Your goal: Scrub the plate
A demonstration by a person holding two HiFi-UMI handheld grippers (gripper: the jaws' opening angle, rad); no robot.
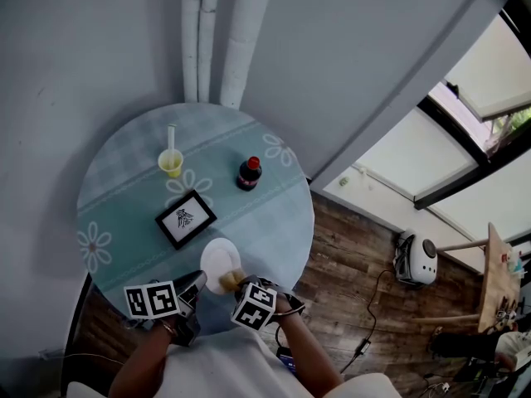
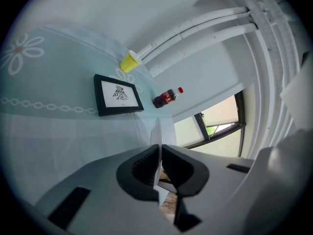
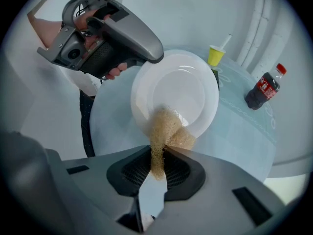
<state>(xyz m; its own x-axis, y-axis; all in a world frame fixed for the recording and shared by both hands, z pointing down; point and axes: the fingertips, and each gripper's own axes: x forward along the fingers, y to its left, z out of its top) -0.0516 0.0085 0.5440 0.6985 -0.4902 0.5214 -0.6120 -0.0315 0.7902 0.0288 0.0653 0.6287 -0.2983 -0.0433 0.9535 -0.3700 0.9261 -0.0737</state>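
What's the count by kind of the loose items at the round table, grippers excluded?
white round plate: 1
tan mesh scrubber: 1
yellow plastic cup with straw: 1
dark cola bottle with red cap: 1
black-framed picture: 1
Total: 5

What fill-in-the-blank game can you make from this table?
The left gripper clamps the white ____ by its rim.
The cup with the straw is ____.
The bottle has a ____ cap.
The scrubber is pinched by the ____ gripper.
Missing: plate, yellow, red, right.
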